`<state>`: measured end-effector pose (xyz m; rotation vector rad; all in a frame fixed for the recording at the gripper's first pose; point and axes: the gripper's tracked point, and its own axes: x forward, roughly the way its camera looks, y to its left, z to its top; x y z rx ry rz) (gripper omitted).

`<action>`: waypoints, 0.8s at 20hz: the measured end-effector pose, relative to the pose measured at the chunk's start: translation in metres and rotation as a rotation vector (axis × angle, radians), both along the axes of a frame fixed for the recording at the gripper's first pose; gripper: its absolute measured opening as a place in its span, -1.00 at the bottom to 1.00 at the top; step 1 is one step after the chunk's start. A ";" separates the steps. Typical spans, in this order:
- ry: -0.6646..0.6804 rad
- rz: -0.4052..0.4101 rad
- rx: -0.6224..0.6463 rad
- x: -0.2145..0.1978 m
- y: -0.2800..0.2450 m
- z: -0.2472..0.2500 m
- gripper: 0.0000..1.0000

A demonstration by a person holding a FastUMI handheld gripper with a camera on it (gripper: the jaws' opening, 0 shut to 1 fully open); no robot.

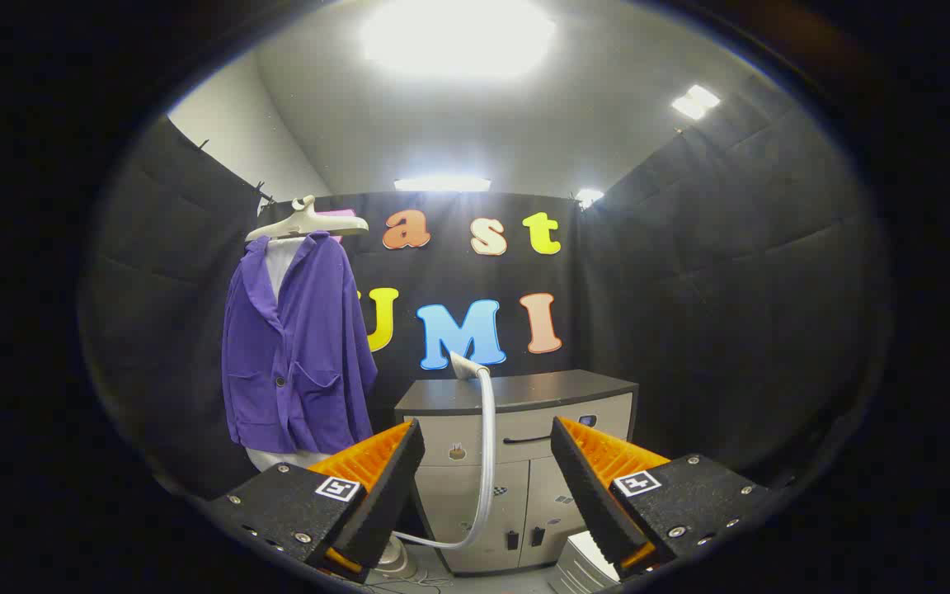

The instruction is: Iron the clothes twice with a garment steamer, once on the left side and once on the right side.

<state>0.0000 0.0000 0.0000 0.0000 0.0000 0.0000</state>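
From the gripper view I see my tongs (487,478) spread wide apart, holding nothing, their two fingers framing the scene ahead. Beyond them and off toward the left finger's side hangs the purple button-front jacket (298,346) with patch pockets, draped on a pale plastic hanger (306,221) over a white dress form (277,264), against the black cloth wall. Straight ahead, well beyond the fingers, stands a grey cabinet with a dark top (516,445), which serves as my bench. In front of it rises the garment steamer's light grey hose (487,445), curving up from near the floor to the pale steamer head (465,365), which sits level with the bench top. The steamer's base (397,561) seems to rest low behind the left finger, partly hidden.

I judge that nothing is ironed yet; the steamer head must be grasped first. The risks ahead: closing on the thin flexible hose instead of the head would let it swing or slip; pulling toward the jacket could tug the base over; and the loose jacket may slide on its hanger under pressure.
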 end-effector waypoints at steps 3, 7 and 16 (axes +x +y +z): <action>0.015 0.000 0.004 0.006 0.004 -0.003 0.90; 0.018 -0.005 0.006 0.012 0.005 -0.003 0.90; 0.011 0.006 0.003 0.014 0.011 0.000 0.90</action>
